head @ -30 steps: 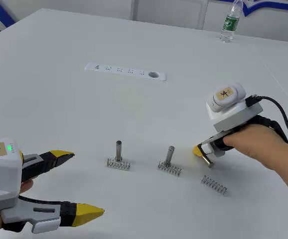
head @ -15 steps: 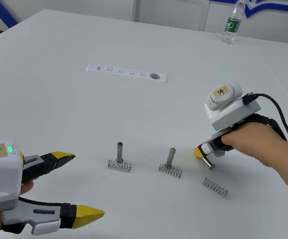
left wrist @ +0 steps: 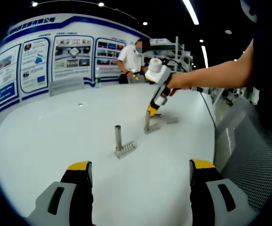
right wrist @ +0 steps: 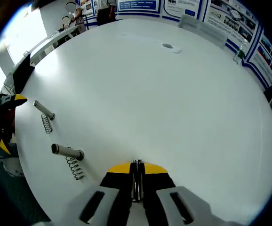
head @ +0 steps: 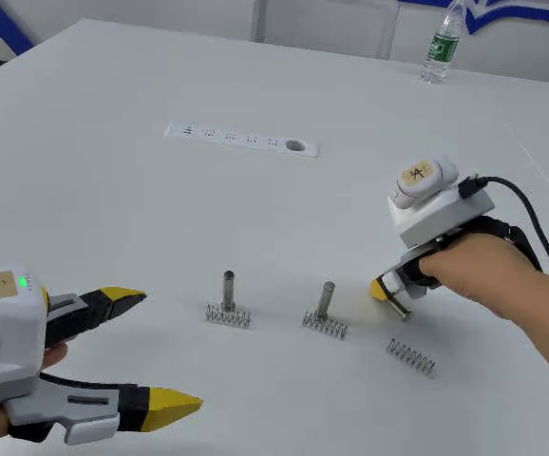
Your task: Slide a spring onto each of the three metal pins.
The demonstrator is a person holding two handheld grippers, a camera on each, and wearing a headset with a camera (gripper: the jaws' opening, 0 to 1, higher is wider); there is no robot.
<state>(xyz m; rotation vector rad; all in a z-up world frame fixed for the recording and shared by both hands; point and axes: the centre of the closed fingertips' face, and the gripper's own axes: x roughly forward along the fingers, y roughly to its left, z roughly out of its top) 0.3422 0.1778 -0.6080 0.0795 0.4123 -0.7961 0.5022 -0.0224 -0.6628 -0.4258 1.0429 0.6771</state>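
Now right hand-held gripper (head: 385, 291) clamps one metal pin (head: 397, 307); bottle (head: 442, 40) stands upright.

Three springs (head: 410, 356), seemingly three pins (head: 228, 288).

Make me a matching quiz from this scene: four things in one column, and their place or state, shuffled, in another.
1. left gripper
2. right gripper
3. water bottle
4. lone spring

A. lying flat on its side
B. jaws wide apart
C. standing near the far edge of the table
D. shut on a metal pin

Pairs: 1-B, 2-D, 3-C, 4-A.
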